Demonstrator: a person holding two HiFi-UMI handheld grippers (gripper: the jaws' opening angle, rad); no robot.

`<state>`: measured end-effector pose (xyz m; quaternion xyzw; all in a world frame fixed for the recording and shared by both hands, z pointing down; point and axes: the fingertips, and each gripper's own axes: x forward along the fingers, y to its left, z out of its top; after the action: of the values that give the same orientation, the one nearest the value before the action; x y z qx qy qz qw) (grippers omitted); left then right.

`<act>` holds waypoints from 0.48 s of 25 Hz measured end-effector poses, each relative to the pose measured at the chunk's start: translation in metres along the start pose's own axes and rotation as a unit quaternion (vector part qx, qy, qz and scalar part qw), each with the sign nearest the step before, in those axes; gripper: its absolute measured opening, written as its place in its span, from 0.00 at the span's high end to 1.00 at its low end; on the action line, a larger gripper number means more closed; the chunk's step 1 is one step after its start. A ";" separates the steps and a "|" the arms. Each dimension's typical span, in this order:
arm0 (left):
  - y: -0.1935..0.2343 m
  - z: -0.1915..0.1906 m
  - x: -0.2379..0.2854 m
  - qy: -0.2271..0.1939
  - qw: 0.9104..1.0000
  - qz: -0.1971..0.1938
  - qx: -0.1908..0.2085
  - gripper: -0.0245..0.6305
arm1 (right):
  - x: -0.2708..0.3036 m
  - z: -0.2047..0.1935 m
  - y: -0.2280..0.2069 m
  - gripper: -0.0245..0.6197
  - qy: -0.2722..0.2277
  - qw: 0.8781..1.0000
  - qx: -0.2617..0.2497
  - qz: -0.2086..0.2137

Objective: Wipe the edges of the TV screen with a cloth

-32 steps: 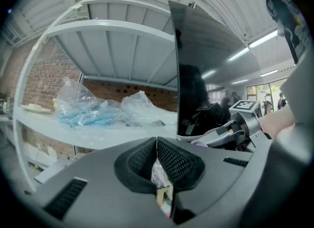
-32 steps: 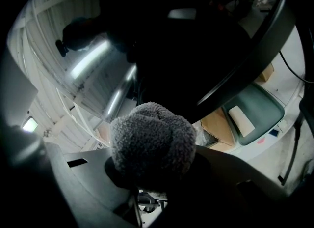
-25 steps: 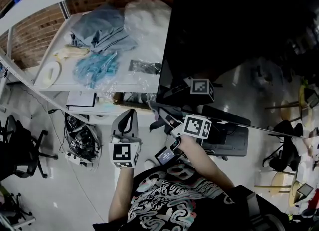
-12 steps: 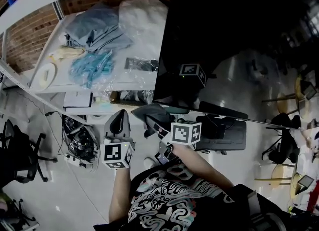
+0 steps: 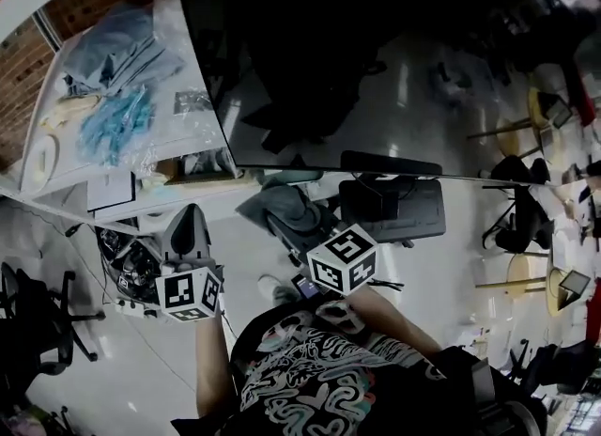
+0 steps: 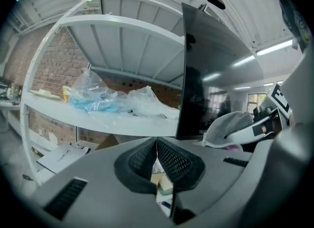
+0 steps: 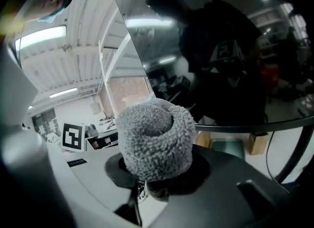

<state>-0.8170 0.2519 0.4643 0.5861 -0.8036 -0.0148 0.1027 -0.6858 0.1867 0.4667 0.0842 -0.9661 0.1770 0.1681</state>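
Left gripper (image 6: pixel 158 162): jaws closed together, nothing between them, held low and left of the work, idle. Right gripper (image 5: pixel 293 225): clamped on the grey cloth (image 7: pixel 155 137), which bunches into a fluffy wad over the jaw tips. A second ago the wad sat up at the TV's (image 5: pixel 376 58) lower left corner. Now the gripper is lower, and the cloth hangs just under the bottom edge, slightly in from that corner; contact with the edge is not clear from the head view. The right gripper view shows the dark screen rising beyond the wad, with the bottom edge running off to the right. The TV also fills more of the head view than before, and its left edge and long bottom edge are both in plain sight. Judgement: the corner pass looks finished or broken off, and the bottom edge is the likely next run, rightward. The cloth needs to come back up onto the edge first. Beyond, to the left, a white shelf (image 5: pixel 141 157) holds plastic bags (image 5: pixel 117 119), clear of the wiping path.
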 end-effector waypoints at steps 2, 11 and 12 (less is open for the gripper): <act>-0.014 -0.008 -0.001 0.009 1.000 -0.004 -0.010 0.93 | -0.022 -0.003 -0.010 0.76 -0.008 1.000 -0.004 -0.020; -0.086 -0.024 -0.050 0.025 0.999 -0.022 -0.010 0.93 | -0.120 -0.018 -0.017 0.76 -0.046 0.995 -0.035 -0.082; -0.096 -0.027 -0.060 0.027 0.999 -0.024 -0.008 0.93 | -0.132 -0.023 -0.014 0.76 -0.047 0.995 -0.040 -0.084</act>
<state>-0.7046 0.2808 0.4678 0.6043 -0.7863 -0.0083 0.1289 -0.5535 0.1961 0.4446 0.1669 -0.9686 0.1195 0.1403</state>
